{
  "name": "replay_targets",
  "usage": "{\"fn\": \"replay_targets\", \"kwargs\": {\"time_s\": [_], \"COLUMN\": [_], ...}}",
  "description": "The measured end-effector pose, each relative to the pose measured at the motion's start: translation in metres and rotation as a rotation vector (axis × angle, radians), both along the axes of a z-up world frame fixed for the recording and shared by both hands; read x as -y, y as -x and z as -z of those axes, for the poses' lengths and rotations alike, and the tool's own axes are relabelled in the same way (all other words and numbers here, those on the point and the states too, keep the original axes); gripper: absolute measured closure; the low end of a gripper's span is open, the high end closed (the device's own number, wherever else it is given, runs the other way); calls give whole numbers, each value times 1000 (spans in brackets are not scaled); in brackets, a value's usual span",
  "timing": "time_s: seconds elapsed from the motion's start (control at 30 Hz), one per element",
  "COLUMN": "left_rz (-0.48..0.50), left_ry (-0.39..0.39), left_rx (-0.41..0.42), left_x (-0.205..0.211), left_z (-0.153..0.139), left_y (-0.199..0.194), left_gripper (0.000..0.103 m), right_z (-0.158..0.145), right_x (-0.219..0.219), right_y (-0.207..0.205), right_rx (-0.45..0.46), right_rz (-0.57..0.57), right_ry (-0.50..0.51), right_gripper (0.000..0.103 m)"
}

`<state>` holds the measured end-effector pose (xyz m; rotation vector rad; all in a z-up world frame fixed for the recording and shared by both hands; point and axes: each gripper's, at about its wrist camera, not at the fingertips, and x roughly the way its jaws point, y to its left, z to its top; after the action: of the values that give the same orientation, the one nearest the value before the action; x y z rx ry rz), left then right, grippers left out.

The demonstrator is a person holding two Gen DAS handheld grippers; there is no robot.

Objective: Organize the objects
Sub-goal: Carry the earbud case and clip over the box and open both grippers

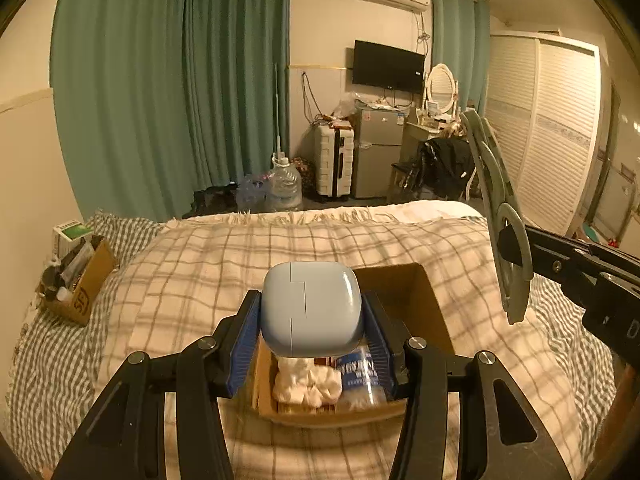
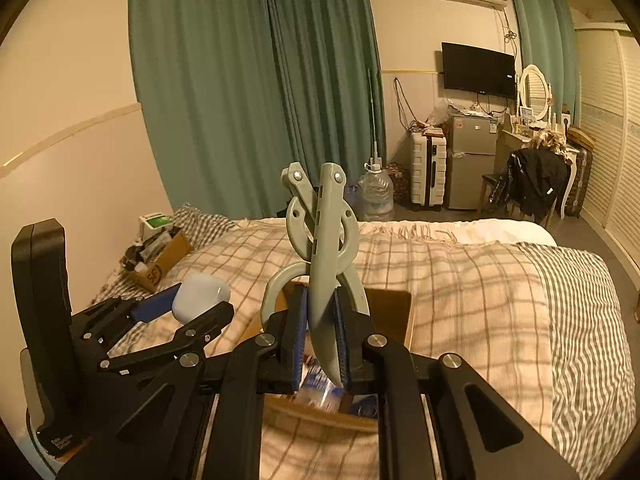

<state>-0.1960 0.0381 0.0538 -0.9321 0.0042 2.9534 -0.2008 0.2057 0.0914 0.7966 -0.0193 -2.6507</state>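
Our left gripper [image 1: 311,316] clamps blue case [image 1: 311,308] above cardboard box [image 1: 404,280]; right gripper [image 2: 321,336] clamps grey folding tool [image 2: 324,264]. Bed [image 2: 480,280] open right; white cloth [image 1: 306,382] only left view.

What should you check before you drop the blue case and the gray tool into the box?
1. Left gripper holds case firmly: ok.
2. Right gripper holds tool firmly: ok.
3. Case is over box: ok.
4. Tool is over box: ok.
5. Room left in box beside the white cloth and packet: cannot tell.
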Motion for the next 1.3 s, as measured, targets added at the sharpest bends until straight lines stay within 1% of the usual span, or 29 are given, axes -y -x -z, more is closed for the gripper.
{"fn": "replay_targets", "kwargs": {"time_s": [0.17, 0.27, 0.3, 0.5, 0.6, 0.7, 0.77, 0.83, 0.87, 0.9, 0.97, 1.03, 1.17, 1.23, 1.3], "left_rz": [10, 13, 14, 20, 33, 43, 46, 39, 37, 32, 29, 28, 15, 9, 10], "left_ry": [1, -4, -4, -1, -5, 3, 14, 28, 30, 30, 24, 16, 13, 13, 16], "left_rx": [24, 49, 59, 126, 151, 171, 182, 167, 159, 145, 129, 113, 56, 11, -19], "left_x": [0, 1, 1, 3, 2, -1, -2, -3, -2, -2, -1, 1, 6, 10, 13], "left_z": [25, 46, 53, 95, 109, 116, 119, 115, 112, 106, 95, 80, 45, 25, 6], "left_y": [32, 48, 53, 72, 75, 76, 76, 72, 70, 65, 58, 49, 29, 17, 5], "left_gripper": [52, 52, 52, 52, 52, 50, 49, 40, 32, 28, 26, 26, 9, 8, 4], "right_z": [24, 51, 65, 119, 132, 138, 137, 131, 127, 121, 111, 95, 58, 40, 18], "right_x": [13, 16, 17, 14, 11, 6, 4, 0, -1, -3, -4, -4, -6, -6, -5], "right_y": [36, 55, 63, 89, 92, 93, 92, 91, 89, 85, 80, 71, 48, 36, 22], "right_rx": [26, 67, 94, 204, 227, 246, 240, 221, 216, 204, 189, 160, 104, 74, 35], "right_rz": [-2, -2, -7, 0, 0, 21, 39, 58, 67, 83, 95, 111, 129, 137, 142], "right_ry": [-39, -53, -50, -63, -65, -59, -63, -55, -50, -47, -56, -72, -76, -91, -108], "right_gripper": [91, 91, 91, 91, 91, 90, 90, 77, 61, 57, 57, 57, 56, 51, 37]}}
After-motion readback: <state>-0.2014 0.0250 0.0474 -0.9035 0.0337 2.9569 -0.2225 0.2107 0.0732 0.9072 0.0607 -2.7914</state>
